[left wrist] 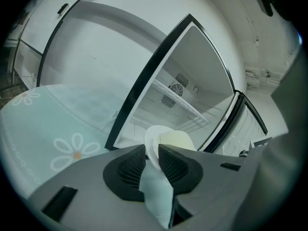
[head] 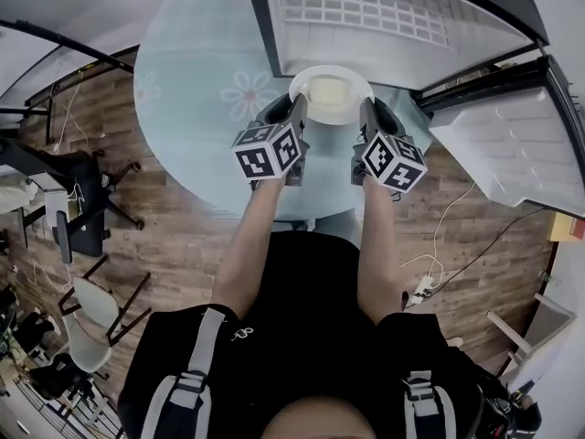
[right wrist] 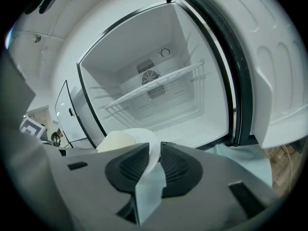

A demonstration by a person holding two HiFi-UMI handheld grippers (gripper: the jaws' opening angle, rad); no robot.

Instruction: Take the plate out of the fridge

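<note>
A white plate [head: 331,115] with a pale yellow block [head: 330,89] on it is held level just in front of the open fridge [head: 366,16], over the table. My left gripper [head: 294,108] is shut on the plate's left rim, my right gripper [head: 370,112] on its right rim. In the left gripper view the plate's edge [left wrist: 153,141] runs between the dark pads of the left gripper [left wrist: 151,160], with the block [left wrist: 177,139] beyond. The right gripper view shows the plate's rim [right wrist: 144,136] between the pads of the right gripper [right wrist: 154,160] the same way.
The round table [head: 201,90] has a light blue cloth with flowers. The fridge door [head: 512,144] stands open at the right. A wire shelf [right wrist: 159,90] crosses the fridge's inside. Chairs [head: 82,218] stand on the wooden floor at the left, a power strip [head: 422,289] at the right.
</note>
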